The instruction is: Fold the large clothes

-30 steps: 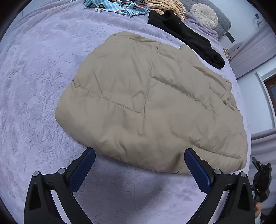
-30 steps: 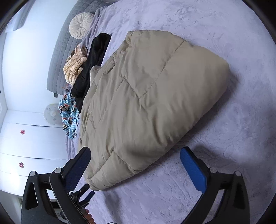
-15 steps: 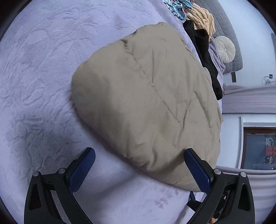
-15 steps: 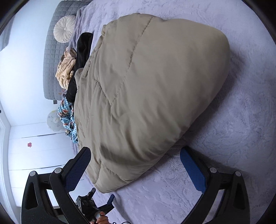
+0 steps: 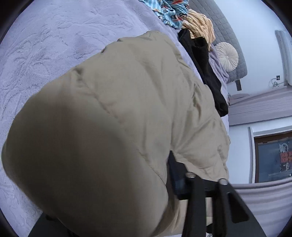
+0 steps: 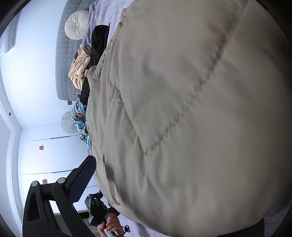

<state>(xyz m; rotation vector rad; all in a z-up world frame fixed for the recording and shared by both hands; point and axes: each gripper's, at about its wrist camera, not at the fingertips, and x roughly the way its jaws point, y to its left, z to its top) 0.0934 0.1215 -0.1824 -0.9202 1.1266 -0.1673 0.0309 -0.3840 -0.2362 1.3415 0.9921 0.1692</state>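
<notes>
A folded beige padded jacket (image 5: 113, 124) lies on the lilac bedspread (image 5: 47, 42) and fills most of both views (image 6: 191, 113). My left gripper (image 5: 116, 193) is pushed into the jacket's near edge; its right finger (image 5: 178, 179) presses against the fabric and the left finger is hidden under it. My right gripper (image 6: 175, 184) is also pushed into the jacket from the opposite side; only its left finger (image 6: 82, 180) shows, beside the fabric, and the other is buried. The jaws of both stand wide with the jacket between them.
A black garment (image 5: 204, 71), a striped tan garment (image 5: 199, 25) and a blue printed garment (image 5: 167, 11) lie beyond the jacket near the grey headboard (image 5: 228, 36) and a round cushion (image 5: 226, 56). The left hand and its gripper handle (image 6: 104, 215) show in the right wrist view.
Both grippers have moved forward onto the jacket from opposite sides. It was ahead of the open fingers; now it bulges between them and hides one finger of each.
</notes>
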